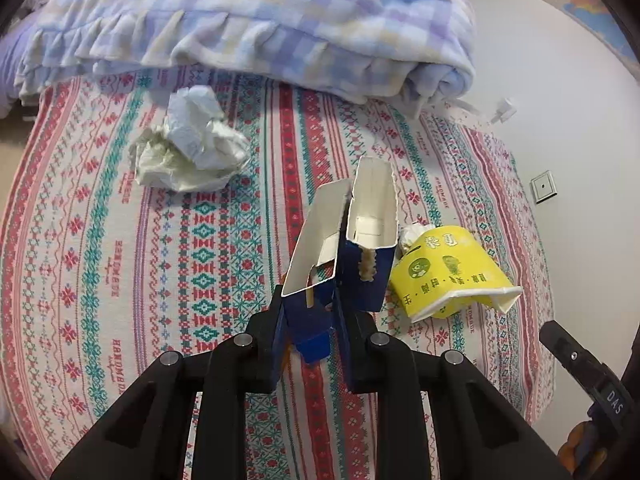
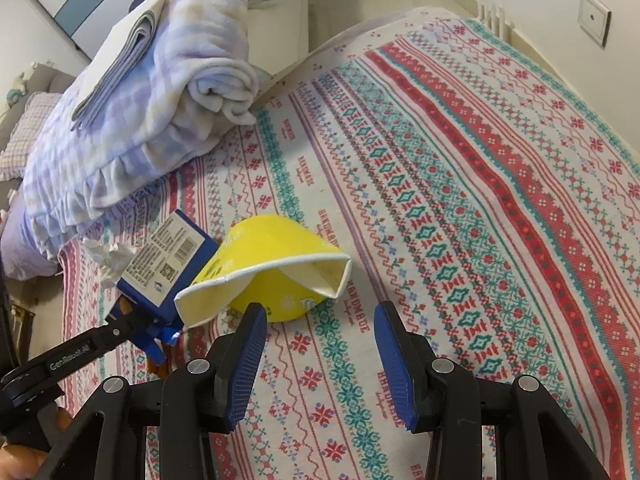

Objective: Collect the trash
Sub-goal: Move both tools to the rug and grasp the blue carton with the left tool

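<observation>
Bed surface: woven-look bedspread [image 1: 200,240], cream ground with red, teal and lilac bands of diamonds and crosses, small lettering repeated along the stripes. Left gripper [image 1: 312,320] clamped on a torn-open blue carton [image 1: 360,248]: glossy dark-blue card outside, matte white inside, flaps splayed upward, one ragged tear in a side panel, a thin pale stick showing at the lower edge. The carton is lifted clear of the cloth; its inside shows only bare white card. From the right wrist camera its back panel carries a white label with fine print and a barcode. Just right of the carton lies a crushed yellow paper cup [image 2: 276,272] on its side, waxy yellow wall with green printed figures, white rolled rim folded flat into a creased slit, cream lining visible; a bit of white tissue pokes up behind it in the left wrist view. Right gripper [image 2: 320,312] hovers just short of the cup's rim, ribbed blue pads [image 2: 248,360] spread wide, nothing between them. Farther up the bed, a crumpled wad of white tissue [image 1: 192,140], soft and creased. Beyond it, a folded fleece blanket [image 1: 256,28], fuzzy pastel blue-lilac check, ruffled hem. White wall [image 1: 560,100] with a square wall plate [image 1: 543,187].
</observation>
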### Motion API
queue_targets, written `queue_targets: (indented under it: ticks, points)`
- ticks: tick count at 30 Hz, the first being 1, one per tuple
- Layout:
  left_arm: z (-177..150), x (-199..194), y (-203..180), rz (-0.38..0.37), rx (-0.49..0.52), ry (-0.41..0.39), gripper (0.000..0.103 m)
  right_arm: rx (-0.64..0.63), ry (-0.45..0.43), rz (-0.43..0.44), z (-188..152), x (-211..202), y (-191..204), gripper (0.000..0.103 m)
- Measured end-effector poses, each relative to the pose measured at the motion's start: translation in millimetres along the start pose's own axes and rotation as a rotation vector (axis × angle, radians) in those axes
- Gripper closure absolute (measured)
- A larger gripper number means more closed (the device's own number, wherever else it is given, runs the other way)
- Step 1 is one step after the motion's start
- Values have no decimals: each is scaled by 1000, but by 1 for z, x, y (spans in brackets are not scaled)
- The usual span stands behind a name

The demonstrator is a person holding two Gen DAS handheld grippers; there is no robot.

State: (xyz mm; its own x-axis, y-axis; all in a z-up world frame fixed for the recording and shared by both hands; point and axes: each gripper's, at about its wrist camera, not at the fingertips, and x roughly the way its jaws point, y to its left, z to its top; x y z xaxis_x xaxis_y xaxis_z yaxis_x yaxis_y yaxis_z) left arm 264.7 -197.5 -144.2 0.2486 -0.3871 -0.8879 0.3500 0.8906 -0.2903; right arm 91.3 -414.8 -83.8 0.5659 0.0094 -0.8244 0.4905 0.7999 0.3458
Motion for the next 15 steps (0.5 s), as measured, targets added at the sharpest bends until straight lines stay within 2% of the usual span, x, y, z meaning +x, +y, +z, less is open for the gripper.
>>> queue_targets:
  ticks: [3,5,8,11,15]
  points:
    - [-6,-12,-6,0,26,-28,82,-2,-2,-6,0,2,3,53]
    - [-12,-19,-8,-22,37,-33,89,-20,-11,-10,0,4,9,53]
    - [-24,-25,-12,-25,70,-23,89,-70,-23,4,1,7,26,53]
    - [-33,-30,-6,-47,61,-12,89,-114,-48,21,2,8,45,53]
    - [-46,-51,3,-81,58,-29,89,-191,-90,56,4,8,77,39]
